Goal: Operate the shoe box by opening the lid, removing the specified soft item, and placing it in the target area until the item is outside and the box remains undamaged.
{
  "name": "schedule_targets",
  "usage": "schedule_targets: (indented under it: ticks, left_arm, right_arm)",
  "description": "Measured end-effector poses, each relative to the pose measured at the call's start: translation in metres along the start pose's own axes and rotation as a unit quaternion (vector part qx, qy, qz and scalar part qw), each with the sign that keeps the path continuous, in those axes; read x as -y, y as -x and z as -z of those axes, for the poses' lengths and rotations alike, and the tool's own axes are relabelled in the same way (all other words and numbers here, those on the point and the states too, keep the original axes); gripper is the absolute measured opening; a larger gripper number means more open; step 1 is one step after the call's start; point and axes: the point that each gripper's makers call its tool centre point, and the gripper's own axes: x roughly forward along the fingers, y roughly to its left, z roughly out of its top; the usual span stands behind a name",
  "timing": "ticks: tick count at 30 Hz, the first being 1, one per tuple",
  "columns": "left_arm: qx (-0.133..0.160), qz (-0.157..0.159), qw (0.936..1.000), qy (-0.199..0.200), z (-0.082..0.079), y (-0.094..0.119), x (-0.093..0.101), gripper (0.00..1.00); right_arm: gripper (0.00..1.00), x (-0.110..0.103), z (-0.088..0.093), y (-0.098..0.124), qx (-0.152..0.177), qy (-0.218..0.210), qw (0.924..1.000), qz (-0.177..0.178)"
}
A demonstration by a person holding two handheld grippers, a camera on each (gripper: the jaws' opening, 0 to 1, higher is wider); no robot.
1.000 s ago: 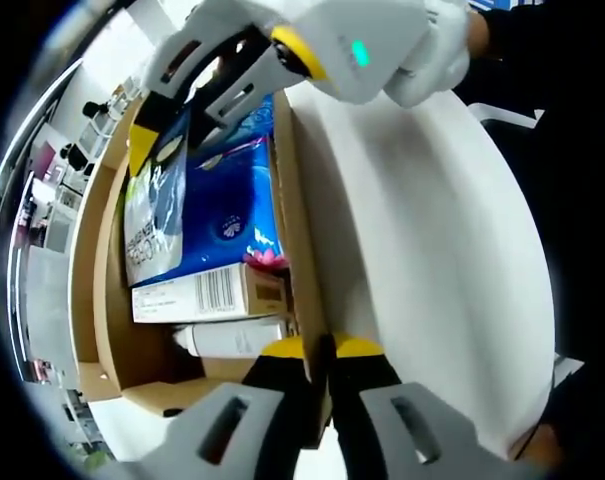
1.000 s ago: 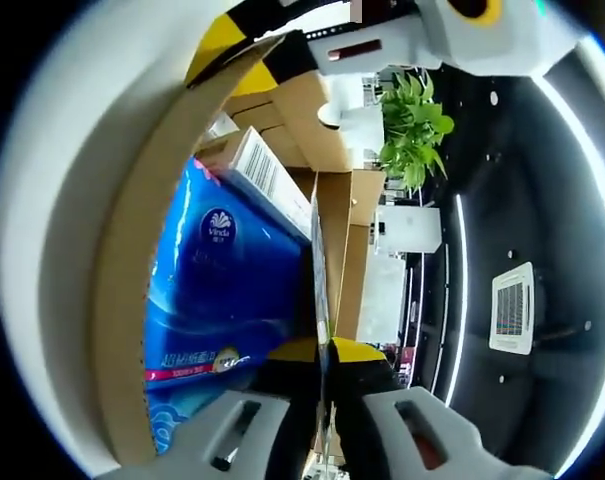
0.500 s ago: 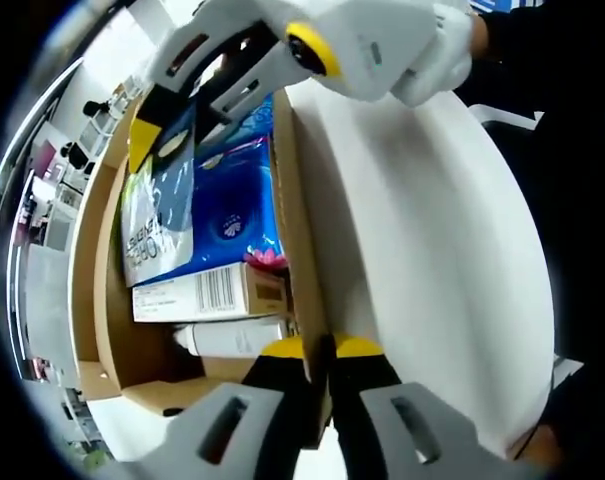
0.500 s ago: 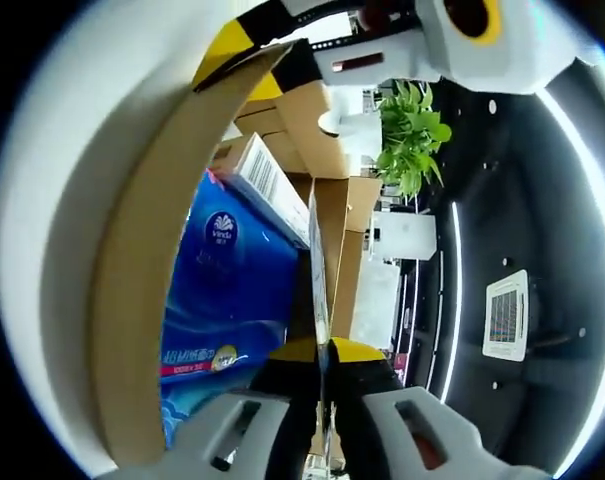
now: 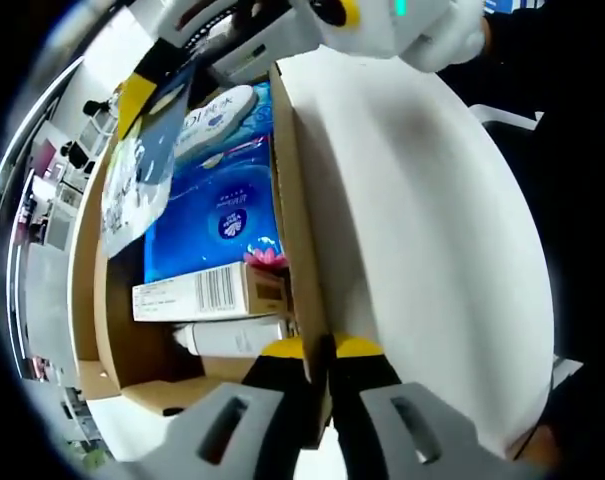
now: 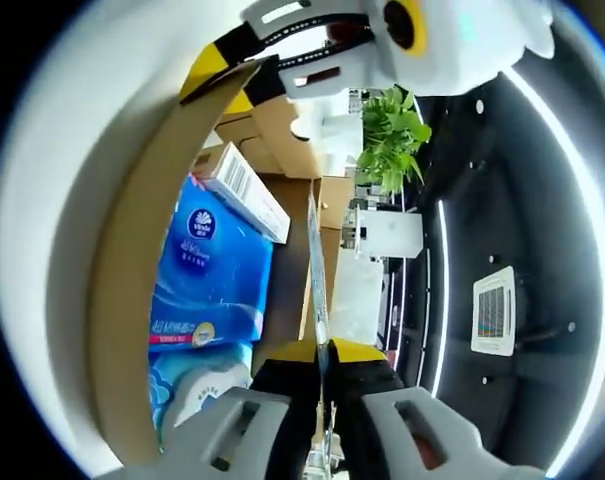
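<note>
Right claw (image 5: pixel 142 85), clamped on the soft pack (image 5: pixel 132 180), has lifted it higher than before; left claw (image 5: pixel 319 350) stays clamped on the lid (image 5: pixel 422 250).

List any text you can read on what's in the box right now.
Blue tissue pack: white logo with a brand word under it and a line of white characters lower down, all too blurred to read.
White carton: a barcode and small print, unreadable.
Thin pack in the right gripper: dark lettering, too warped to read.
Round pack: large characters, illegible.
</note>
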Motion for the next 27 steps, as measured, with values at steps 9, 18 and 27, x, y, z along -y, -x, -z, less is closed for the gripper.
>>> schedule_targets:
  ticks: [9, 18, 27]
  left_arm:
    - [0.0, 0.0, 1.0, 0.002, 0.0, 0.0, 0.001, 0.05]
    - [-0.002, 0.003, 0.9999, 0.012, 0.001, 0.0, 0.001, 0.05]
    - [-0.003, 0.0, 0.9999, 0.014, 0.002, 0.0, -0.001, 0.05]
  right_arm:
    - [0.01, 0.011, 0.008, 0.01, -0.009, 0.0, 0.9999, 0.011]
    - [0.01, 0.019, 0.022, 0.025, -0.022, 0.0, 0.9996, 0.018]
    - [0.01, 0.024, 0.039, 0.036, -0.036, -0.007, 0.999, 0.024]
